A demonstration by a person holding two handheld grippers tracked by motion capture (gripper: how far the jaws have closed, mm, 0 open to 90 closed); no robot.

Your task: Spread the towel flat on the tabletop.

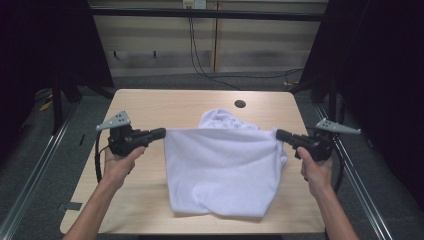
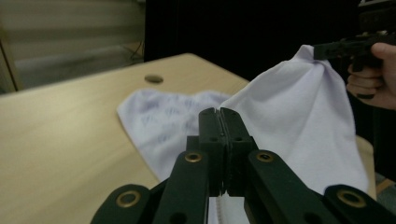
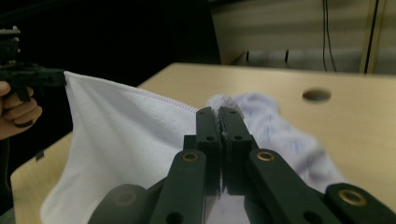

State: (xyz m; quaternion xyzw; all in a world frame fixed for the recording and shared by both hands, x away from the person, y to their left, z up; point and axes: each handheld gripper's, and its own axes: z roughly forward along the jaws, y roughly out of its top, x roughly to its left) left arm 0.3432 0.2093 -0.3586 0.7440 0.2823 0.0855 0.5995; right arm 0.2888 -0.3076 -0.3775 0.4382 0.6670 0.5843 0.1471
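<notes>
2 grippers are clamped on 1 white towel [image 1: 220, 170], stretched above the table [image 1: 150, 105].

High view: the towel's top edge is held taut between the left gripper [image 1: 161, 132] and the right gripper [image 1: 280, 134], its far end bunched near the table's round hole [image 1: 240, 104]. Left gripper view: jaws are pressed together on cloth [image 2: 289, 112]. Right gripper view: jaws are likewise pinched on the hem [image 3: 121, 135].

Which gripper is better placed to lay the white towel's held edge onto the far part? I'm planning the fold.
Neither clearly: left gripper and right gripper each pinch a corner of the white towel, level, edge taut. Probably both together; the far part lies slightly nearer the right.
</notes>
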